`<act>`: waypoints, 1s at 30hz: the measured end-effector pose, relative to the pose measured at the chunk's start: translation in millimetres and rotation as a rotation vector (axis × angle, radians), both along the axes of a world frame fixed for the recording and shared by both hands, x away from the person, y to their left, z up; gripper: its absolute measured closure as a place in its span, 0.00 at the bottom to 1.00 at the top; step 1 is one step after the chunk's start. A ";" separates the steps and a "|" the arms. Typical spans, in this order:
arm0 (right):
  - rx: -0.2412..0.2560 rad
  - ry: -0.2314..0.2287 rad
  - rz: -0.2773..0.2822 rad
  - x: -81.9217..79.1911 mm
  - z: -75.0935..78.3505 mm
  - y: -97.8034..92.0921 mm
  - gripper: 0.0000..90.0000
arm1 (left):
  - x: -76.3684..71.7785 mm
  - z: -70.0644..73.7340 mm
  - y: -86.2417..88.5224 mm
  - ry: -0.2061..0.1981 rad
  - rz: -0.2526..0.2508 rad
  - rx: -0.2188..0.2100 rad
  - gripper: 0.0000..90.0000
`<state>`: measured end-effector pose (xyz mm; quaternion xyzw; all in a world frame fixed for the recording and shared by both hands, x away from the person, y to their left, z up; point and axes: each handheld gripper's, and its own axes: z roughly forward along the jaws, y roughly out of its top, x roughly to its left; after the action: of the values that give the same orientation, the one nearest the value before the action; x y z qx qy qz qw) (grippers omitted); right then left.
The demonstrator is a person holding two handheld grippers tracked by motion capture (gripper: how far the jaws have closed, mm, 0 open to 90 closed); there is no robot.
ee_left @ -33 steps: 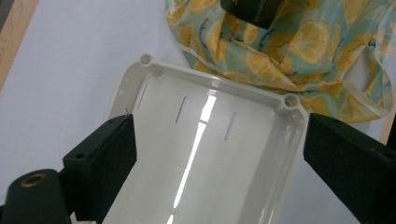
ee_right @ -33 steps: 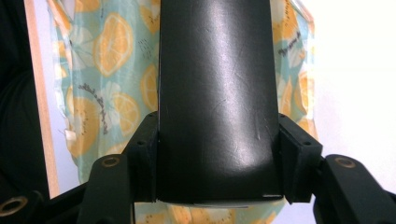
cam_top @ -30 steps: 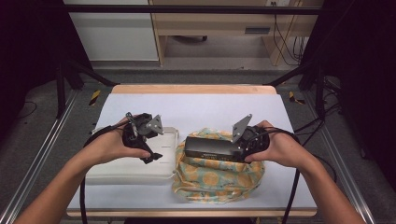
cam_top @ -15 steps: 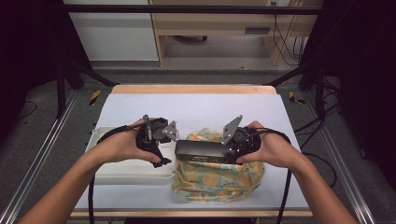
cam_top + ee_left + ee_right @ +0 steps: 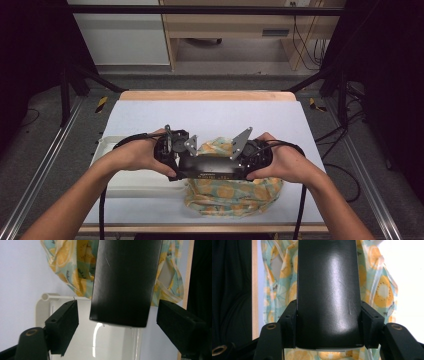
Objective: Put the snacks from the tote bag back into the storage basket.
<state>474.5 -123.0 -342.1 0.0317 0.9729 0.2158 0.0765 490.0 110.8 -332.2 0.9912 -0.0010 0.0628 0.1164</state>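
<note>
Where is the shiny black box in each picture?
High view: the shiny black flat box lies crosswise at the middle, between the two grippers.
Left gripper view: it hangs down from the top, between the open jaws, touching neither.
Right gripper view: it stands in the centre, clamped by the jaws.
Shared landmark: the yellow and teal fruit-print cloth lies behind the box.

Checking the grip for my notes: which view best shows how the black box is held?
The right gripper view: the right tool clamps the black box on both sides. The left gripper view shows its far end between open jaws, untouched. The high view shows it between both hands.
</note>
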 end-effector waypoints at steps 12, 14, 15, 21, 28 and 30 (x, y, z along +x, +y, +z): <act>0.003 0.026 0.015 -4.4 1.0 7.8 0.48 | 0.0 -9.4 -10.9 0.036 -0.058 0.060 0.33; 0.000 0.026 0.016 -4.3 1.0 9.2 0.48 | -0.7 -10.1 -11.6 0.044 -0.064 0.065 0.33; -0.001 0.029 0.021 -4.0 1.0 9.8 0.48 | -1.2 -10.3 -12.0 0.044 -0.069 0.068 0.35; 0.008 0.027 0.027 -3.6 1.5 13.4 0.48 | -2.6 -13.4 -14.4 0.051 -0.085 0.095 0.39; -0.001 0.028 0.032 -2.9 1.4 14.3 0.48 | -2.0 -14.7 -14.8 0.053 -0.078 0.103 0.47; 0.001 0.028 0.026 -3.1 1.1 14.7 0.48 | -1.9 -14.8 -15.1 0.051 -0.077 0.107 0.47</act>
<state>471.4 -108.3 -341.0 0.0221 0.9742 0.2166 0.0601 488.0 95.7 -347.0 0.9965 -0.0393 0.0327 0.0656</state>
